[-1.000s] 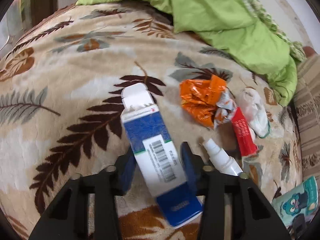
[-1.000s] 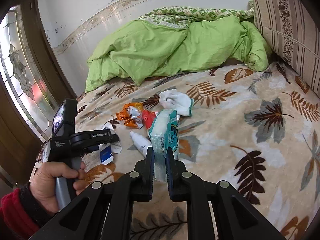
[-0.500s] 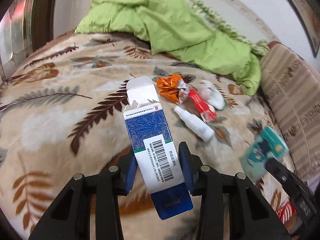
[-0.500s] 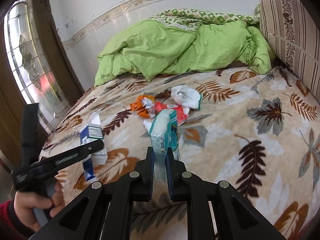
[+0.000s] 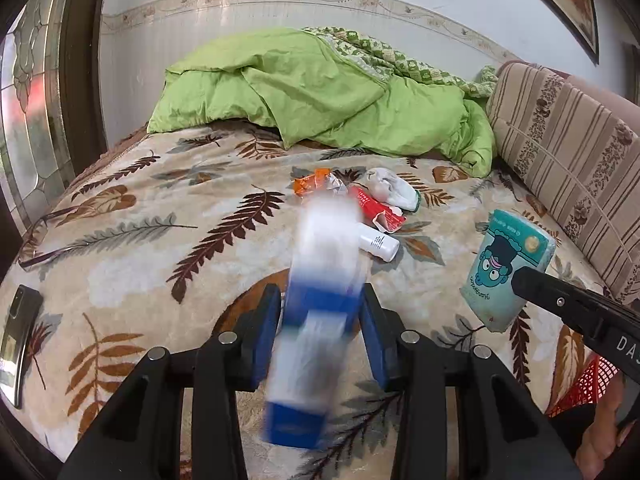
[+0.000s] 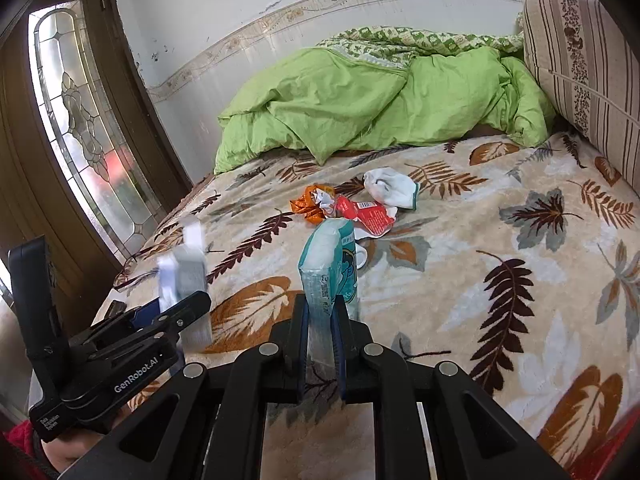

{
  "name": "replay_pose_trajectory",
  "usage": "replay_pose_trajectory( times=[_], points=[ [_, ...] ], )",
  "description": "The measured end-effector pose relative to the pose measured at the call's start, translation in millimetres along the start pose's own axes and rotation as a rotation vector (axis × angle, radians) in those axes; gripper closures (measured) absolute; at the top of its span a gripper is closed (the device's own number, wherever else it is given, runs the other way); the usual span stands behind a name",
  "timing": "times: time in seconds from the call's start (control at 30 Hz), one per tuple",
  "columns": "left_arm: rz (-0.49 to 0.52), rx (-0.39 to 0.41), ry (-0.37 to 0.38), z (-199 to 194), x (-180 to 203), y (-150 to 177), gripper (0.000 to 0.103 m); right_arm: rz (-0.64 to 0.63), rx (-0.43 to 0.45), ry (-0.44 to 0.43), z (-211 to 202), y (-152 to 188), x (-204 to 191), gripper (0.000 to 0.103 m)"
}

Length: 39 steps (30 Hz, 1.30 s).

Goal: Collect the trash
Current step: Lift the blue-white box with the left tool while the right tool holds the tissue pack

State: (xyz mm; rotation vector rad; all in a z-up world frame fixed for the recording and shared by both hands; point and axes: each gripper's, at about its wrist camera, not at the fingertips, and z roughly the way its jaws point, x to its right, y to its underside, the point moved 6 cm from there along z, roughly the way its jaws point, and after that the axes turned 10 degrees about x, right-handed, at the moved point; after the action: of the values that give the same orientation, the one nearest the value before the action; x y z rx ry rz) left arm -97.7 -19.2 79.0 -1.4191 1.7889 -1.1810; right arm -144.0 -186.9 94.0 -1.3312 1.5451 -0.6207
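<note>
Both loads lifted off the bed since a second ago. My left tongs (image 5: 320, 336) pinch the blurred blue-white carton (image 5: 316, 320); right tongs (image 6: 320, 320) clamp the teal tissue pack (image 6: 330, 268). Remaining wrappers (image 5: 376, 208) lie ahead; red basket (image 5: 580, 384) below-right, likely drop-off.

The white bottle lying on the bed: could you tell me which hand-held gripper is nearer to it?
Left, narrowly. The left hand-held gripper sits just short of the white bottle; the right hand-held gripper is a bit further back.

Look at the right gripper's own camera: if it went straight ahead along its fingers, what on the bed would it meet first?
Probably the white bottle, just beyond the tissue pack the right gripper holds; depth is uncertain.
</note>
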Motion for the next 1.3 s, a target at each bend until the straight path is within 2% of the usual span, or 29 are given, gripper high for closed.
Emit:
replay_pose_trajectory(
  times=[0.13, 0.33, 0.37, 0.43, 0.53, 0.67, 0.77, 0.83, 0.93, 1.07, 1.3],
  points=[
    [-0.017, -0.004, 0.017, 0.1, -0.4, -1.9, 0.065, 0.004, 0.003, -0.002, -1.7, -1.8, -0.9, 0.091],
    [-0.099, -0.129, 0.047, 16.7, -8.9, 14.5, 0.064, 0.015, 0.016, 0.000, -8.4, -5.3, 0.2, 0.091],
    [-0.123, -0.134, 0.047, 17.7, -11.5, 15.6, 0.063, 0.018, 0.017, 0.000, -8.9, -5.7, 0.5, 0.091],
    [-0.135, -0.144, 0.057, 20.5, -11.8, 16.6, 0.044, 0.028, 0.017, -0.002, -9.3, -6.1, 1.6, 0.091],
    [-0.127, -0.174, 0.083, 28.2, -4.0, 21.5, 0.042, 0.035, 0.018, -0.005, -9.9, -6.7, 3.2, 0.092],
    [-0.078, -0.240, 0.085, 46.6, 10.7, 32.5, 0.042, 0.048, 0.019, -0.014, -10.0, -8.1, 5.1, 0.091],
    [-0.063, -0.267, 0.042, 60.9, 9.0, 38.0, 0.044, 0.047, 0.016, -0.016, -8.8, -7.6, 5.2, 0.091],
    [-0.082, -0.297, 0.031, 70.7, 5.0, 43.7, 0.057, 0.044, 0.016, -0.018, -9.2, -7.3, 5.5, 0.091],
    [-0.105, -0.336, 0.015, 79.8, -0.3, 50.8, 0.064, 0.048, 0.015, -0.018, -9.3, -7.7, 5.8, 0.091],
    [-0.110, -0.306, 0.017, 75.3, -1.5, 46.9, 0.067, 0.047, 0.014, -0.019, -9.3, -7.7, 6.1, 0.091],
    [-0.083, -0.127, -0.035, 48.5, -7.7, 17.6, 0.071, 0.033, 0.012, -0.021, -7.1, -6.3, 2.3, 0.091]
  ],
)
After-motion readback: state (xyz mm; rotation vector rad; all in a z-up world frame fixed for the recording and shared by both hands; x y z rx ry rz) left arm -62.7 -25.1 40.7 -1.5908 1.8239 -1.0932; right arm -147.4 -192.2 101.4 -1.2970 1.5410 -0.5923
